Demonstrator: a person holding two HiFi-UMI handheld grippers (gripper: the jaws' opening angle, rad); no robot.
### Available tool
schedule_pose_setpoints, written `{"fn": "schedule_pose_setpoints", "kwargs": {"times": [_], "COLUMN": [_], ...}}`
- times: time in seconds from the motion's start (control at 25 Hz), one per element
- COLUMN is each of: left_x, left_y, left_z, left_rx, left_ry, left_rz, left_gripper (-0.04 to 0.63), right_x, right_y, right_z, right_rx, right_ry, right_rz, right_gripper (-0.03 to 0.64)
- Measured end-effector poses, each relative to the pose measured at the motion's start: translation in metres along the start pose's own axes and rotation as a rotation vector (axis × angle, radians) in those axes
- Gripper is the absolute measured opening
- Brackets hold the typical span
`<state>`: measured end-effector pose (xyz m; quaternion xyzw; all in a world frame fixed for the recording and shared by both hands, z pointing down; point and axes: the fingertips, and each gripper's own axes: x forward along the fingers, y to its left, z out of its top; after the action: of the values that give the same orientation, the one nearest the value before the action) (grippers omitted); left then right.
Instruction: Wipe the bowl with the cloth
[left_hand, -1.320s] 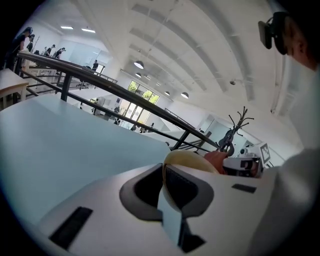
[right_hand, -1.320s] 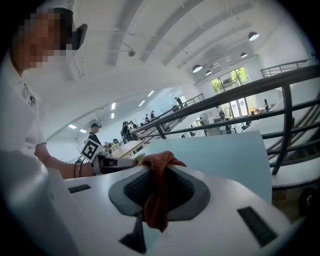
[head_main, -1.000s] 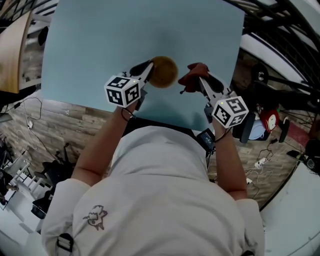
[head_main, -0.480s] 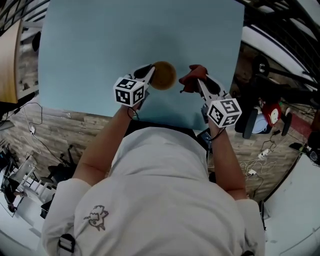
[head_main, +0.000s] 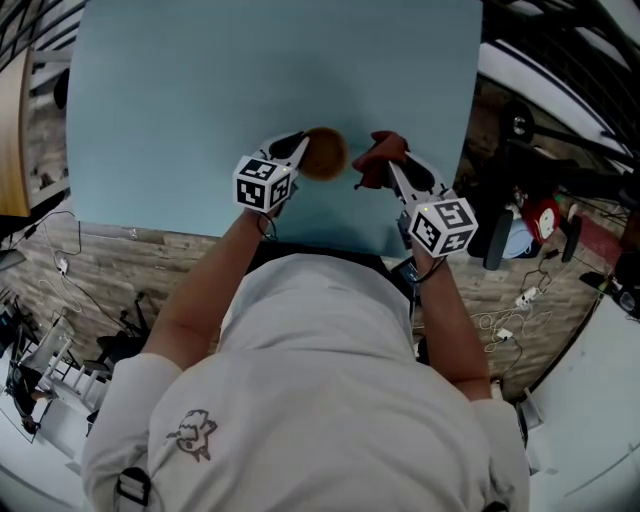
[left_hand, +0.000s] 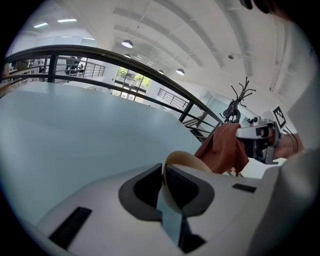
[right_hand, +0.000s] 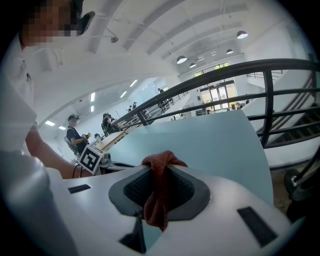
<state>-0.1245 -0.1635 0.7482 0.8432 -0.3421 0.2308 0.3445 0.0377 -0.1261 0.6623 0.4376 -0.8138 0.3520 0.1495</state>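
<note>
Pale-blue counter (head_main: 250, 80) lies under the whole scene, and there is just one of it. On or just over it there is one bowl (head_main: 325, 153), small, round and tan. Whether the bowl's base touches the counter cannot be told. The counter's near edge runs close behind the bowl, on the person's side.

One cloth (head_main: 378, 158), rust-red and bunched, hangs just to the right of the bowl with a narrow strip of counter showing between them.

Two grippers are in play, each with one marker cube.

The left gripper (head_main: 300, 150) comes in at the bowl's left side. Its jaws are nearly together with the bowl's thin rim standing upright between the pads. They have just eased open a little, yet the pads still pinch the rim. Its cube (head_main: 265, 183) sits behind the bowl, toward the person.

The right gripper (head_main: 388, 166) is to the right of the bowl, angled in toward it. Its jaws are closed down on the cloth: a knotted fold bulges out past the tips and a twisted tail runs back between the pads. Its cube (head_main: 442, 226) is farther from the bowl than the left one.
</note>
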Motion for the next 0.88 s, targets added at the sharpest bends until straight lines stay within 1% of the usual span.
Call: {"fn": "schedule_pose_setpoints", "kwargs": {"times": [0.16, 0.24, 0.28, 0.32, 0.36, 0.4, 0.48, 0.68, 0.8, 0.88], "left_x": [0.002, 0.001, 0.001, 0.001, 0.002, 0.001, -0.001, -0.018, -0.033, -0.049], "left_y": [-0.001, -0.001, -0.001, -0.001, -0.001, 0.0, 0.001, -0.005, -0.014, -0.023], "left_z": [-0.004, -0.006, -0.006, -0.006, -0.006, -0.006, -0.005, 0.008, 0.018, 0.026], "left_rx": [-0.004, -0.017, -0.026, -0.035, -0.04, -0.041, -0.037, -0.011, -0.007, 0.013], "left_ry": [-0.009, -0.029, -0.044, -0.057, -0.066, -0.071, -0.079, -0.121, -0.155, -0.181], "left_rz": [-0.004, -0.01, -0.016, -0.023, -0.025, -0.021, -0.009, 0.007, 0.001, 0.0], "left_gripper": [0.039, 0.056, 0.087, 0.155, 0.2, 0.232, 0.257, 0.259, 0.254, 0.209], "right_x": [-0.003, -0.004, -0.005, -0.006, -0.007, -0.009, -0.012, -0.022, -0.028, -0.033], "right_y": [0.0, 0.001, 0.002, 0.002, 0.002, 0.003, 0.003, 0.008, 0.012, 0.018], "right_z": [-0.002, -0.004, -0.005, -0.005, -0.004, -0.004, -0.005, 0.0, 0.007, 0.012], "right_rx": [-0.001, -0.005, -0.007, -0.009, -0.01, -0.012, -0.017, -0.039, -0.061, -0.082], "right_ry": [-0.001, 0.002, 0.003, 0.003, 0.002, 0.0, -0.004, -0.018, -0.036, -0.047], "right_rz": [0.0, 0.001, 0.0, -0.001, -0.003, -0.003, -0.004, 0.005, 0.023, 0.044], "right_gripper": [0.074, 0.074, 0.074, 0.074, 0.074, 0.074, 0.074, 0.074, 0.074, 0.074]}}
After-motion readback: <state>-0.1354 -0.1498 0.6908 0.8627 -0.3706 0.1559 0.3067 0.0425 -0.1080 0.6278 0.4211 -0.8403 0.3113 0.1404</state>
